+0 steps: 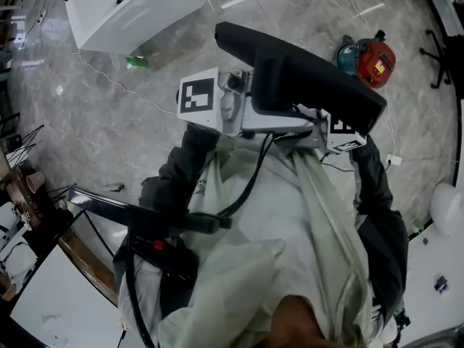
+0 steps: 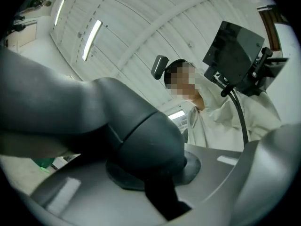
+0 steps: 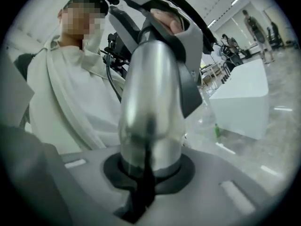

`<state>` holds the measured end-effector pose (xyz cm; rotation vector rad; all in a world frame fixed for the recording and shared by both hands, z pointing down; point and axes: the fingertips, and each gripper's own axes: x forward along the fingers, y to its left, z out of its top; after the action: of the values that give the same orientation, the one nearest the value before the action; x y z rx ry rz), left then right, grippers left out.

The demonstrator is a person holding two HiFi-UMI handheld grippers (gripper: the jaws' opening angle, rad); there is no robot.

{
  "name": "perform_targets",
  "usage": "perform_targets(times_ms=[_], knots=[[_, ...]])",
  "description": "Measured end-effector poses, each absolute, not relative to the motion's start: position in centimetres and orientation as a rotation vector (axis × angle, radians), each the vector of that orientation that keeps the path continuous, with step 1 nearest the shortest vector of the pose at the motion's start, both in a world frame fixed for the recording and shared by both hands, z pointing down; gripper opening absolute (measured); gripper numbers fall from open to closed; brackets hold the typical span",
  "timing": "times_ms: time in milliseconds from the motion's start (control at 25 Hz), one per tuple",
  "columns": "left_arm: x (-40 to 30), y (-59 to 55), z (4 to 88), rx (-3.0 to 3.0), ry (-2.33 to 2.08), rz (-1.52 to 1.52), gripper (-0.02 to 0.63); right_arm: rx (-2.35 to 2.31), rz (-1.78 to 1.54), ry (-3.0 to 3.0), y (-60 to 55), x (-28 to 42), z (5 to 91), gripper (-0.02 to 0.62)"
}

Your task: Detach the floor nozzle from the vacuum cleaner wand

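Head view: we see the floor nozzle [image 1: 301, 71] up at chest height, its joint hidden beneath it. Left gripper view: the fingers of the left gripper [image 2: 157, 173] pinch the nozzle's dark neck [image 2: 141, 135]. Right gripper view: the fingers of the right gripper [image 3: 149, 173] clamp the silver wand [image 3: 150, 112], which runs up into a grey collar [image 3: 190, 46]. We reckon they're not yet apart.

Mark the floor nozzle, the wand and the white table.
floor nozzle [image 1: 326, 78], head view, its long black body.
wand [image 3: 150, 88], right gripper view, its silver tube.
white table [image 1: 152, 6], head view, its bare top.
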<state>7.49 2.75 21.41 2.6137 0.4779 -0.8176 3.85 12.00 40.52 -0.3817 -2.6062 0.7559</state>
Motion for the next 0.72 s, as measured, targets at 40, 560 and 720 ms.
perform_targets(times_ms=[40,560,720], knots=[[7.6,2.2,21.6,2.603,0.447,-0.821,0.075,-0.399,0.772,-2.605,11.8,3.8,40.6,0.038],[7.9,-4.2,25.0,2.474,-0.180,-0.649,0.066,0.905,0.379,-2.212,3.7,6.2,44.6,0.035],[7.4,-1.7,23.4,2.571,0.043,-0.730,0.074,0.559,0.472,-2.405,6.0,4.3,43.7,0.035]])
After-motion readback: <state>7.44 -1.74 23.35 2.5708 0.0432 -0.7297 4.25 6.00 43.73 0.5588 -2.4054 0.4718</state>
